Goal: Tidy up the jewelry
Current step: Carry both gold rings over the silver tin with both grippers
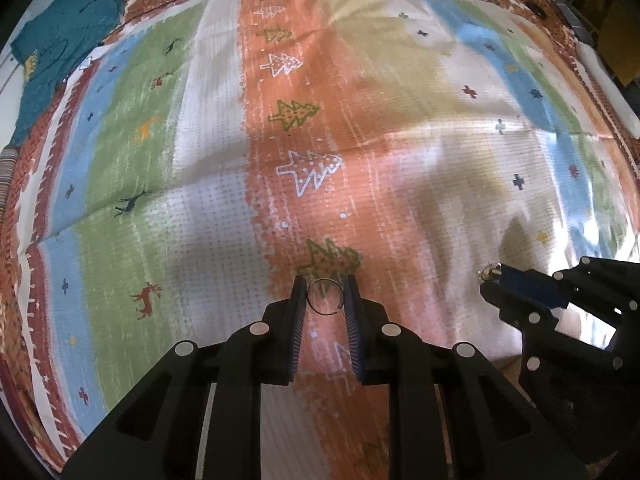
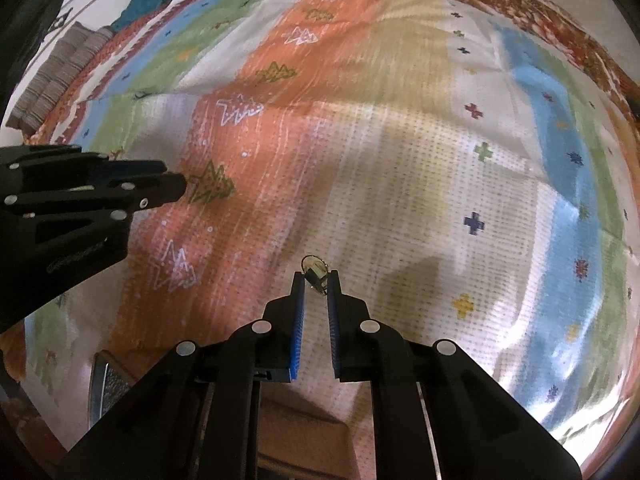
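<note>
My left gripper [image 1: 325, 286] is shut on a thin silver ring [image 1: 325, 297], held by its sides between the fingertips above the patterned cloth [image 1: 224, 184]. My right gripper [image 2: 317, 276] is shut on a small ring with a pale stone [image 2: 315, 271], also held above the cloth. In the left wrist view the right gripper [image 1: 491, 276] sits at the right edge with its ring [image 1: 489, 271] glinting at the tip. In the right wrist view the left gripper [image 2: 176, 188] comes in from the left; its ring is hidden there.
The striped cloth with tree and deer prints covers the whole surface. A teal garment [image 1: 60, 44] lies at the far left corner. A striped cushion [image 2: 56, 76] is at the far left. A dark flat object [image 2: 108, 384] lies near the bottom left, beside a brown box [image 2: 304, 436].
</note>
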### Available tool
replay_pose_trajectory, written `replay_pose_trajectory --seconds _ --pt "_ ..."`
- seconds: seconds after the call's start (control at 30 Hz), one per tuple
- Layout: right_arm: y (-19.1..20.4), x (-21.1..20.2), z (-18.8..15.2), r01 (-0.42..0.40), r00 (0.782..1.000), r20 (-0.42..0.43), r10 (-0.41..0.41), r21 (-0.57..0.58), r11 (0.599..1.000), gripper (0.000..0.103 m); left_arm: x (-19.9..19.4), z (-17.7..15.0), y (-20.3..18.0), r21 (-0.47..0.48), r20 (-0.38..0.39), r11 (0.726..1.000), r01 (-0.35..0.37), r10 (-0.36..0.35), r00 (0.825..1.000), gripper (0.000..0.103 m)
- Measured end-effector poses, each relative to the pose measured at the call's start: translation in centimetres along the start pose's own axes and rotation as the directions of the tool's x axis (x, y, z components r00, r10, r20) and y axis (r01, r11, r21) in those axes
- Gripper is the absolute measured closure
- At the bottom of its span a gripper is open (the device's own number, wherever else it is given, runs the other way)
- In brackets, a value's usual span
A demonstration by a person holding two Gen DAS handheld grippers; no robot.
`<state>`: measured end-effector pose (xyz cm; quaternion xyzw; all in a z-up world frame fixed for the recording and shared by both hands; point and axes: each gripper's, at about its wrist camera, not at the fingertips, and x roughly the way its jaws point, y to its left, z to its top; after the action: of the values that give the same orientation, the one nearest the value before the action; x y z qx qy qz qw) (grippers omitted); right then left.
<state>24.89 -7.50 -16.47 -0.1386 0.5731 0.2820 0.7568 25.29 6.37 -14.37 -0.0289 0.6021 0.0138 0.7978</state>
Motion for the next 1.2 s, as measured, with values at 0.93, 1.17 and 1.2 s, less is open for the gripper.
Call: replay_pose_trajectory --seconds 0.93,1.17,1.2 --pt "-0.3 -6.4 -2.6 0.036 0.992 0.117 -0.036 0.002 0.999 0.091 -6.5 -1.7 -2.2 0.048 0.116 0.997 0.065 -0.070 0.991 0.085" --pt "0.0 -8.1 -3.6 0.034 0.988 0.153 -0.034 0.000 0.999 0.091 -9.0 -2.9 -3.3 0.069 0.162 0.993 0.098 -0.108 0.981 0.084" --pt "0.1 -8.3 -3.7 0.035 0.987 0.156 -0.035 0.000 0.999 0.091 -9.5 -3.1 -3.5 0.074 0.171 0.992 0.104 -0.115 0.978 0.084"
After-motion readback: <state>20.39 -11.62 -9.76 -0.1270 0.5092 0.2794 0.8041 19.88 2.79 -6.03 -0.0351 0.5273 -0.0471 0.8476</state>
